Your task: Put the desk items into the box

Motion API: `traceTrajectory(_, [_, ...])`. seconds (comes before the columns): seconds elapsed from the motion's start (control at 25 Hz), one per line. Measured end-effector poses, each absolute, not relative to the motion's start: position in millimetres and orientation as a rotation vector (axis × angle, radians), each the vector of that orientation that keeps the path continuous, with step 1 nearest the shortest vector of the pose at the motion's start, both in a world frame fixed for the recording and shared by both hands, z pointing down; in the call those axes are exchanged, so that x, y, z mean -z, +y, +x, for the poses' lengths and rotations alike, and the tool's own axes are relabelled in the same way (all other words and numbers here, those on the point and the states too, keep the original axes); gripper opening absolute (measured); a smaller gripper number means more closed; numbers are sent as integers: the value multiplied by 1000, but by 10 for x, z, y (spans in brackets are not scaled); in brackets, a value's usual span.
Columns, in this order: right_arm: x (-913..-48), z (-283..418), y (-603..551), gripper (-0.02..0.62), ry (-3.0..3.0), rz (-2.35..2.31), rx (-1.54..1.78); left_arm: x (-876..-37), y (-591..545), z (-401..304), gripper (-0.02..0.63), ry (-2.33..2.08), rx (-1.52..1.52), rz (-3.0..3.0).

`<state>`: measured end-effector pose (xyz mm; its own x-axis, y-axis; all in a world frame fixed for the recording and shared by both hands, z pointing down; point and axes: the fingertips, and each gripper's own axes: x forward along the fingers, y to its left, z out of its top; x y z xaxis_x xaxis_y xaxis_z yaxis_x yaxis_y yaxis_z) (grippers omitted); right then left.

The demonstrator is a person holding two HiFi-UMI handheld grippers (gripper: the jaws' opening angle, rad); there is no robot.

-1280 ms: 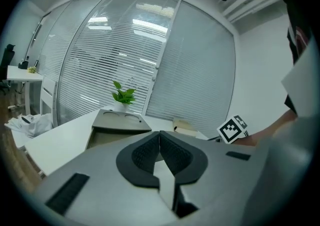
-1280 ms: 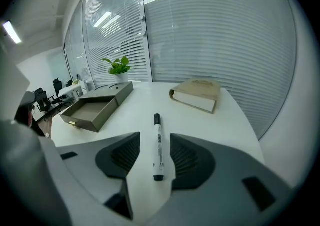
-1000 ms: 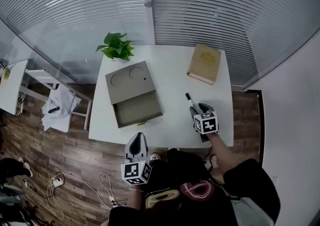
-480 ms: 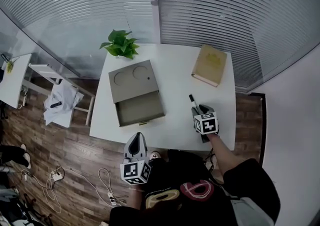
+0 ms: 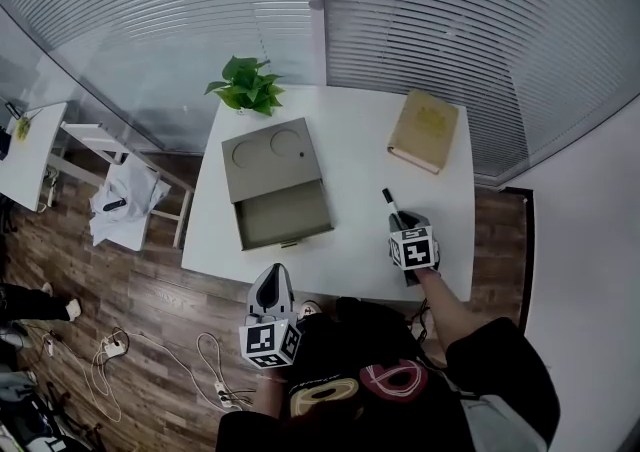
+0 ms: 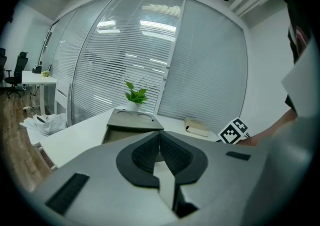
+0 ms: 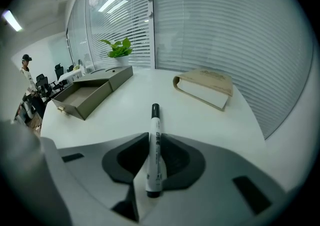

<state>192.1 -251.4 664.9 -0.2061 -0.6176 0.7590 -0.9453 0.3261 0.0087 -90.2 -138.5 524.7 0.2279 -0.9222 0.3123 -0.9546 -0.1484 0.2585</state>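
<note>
Two tools show in the head view: the left tool point(image 5: 272, 272) hangs off the near edge of the tabletop point(image 5: 350, 240), and the right tool point(image 5: 400, 222) sits at a marker point(image 5: 389, 202) lying right of the open box point(image 5: 268, 148). The left gripper view shows its jaws pressed together, empty. The right gripper view shows jaws that have just been closing, pads now pinching the marker's barrel.

Recorded: black-capped white marker point(image 7: 154, 156), tan book point(image 5: 424, 130), olive-grey box point(image 5: 266, 152). White tabletop point(image 5: 352, 190), green plant point(image 5: 248, 86), brown plank-patterned floor point(image 5: 150, 302).
</note>
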Motion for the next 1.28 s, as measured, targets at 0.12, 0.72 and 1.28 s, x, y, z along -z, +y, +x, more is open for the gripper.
traceTrajectory(0.12, [-6652,1921,-2527,81,-1915,1378,-615,-5260,-1363,-926,17,-1736,-112,2112])
traceTrajectory(0.72, [-6345,1796,-2564,77,-1966,1418,-515,-5223,-1253,-1137,18,-1770,-73,2086])
traceTrajectory(1.28, [-5888,1412,-2517,74,-2095,1419,-464,-5188,-1209,-1239,18,-1757,-43,2106])
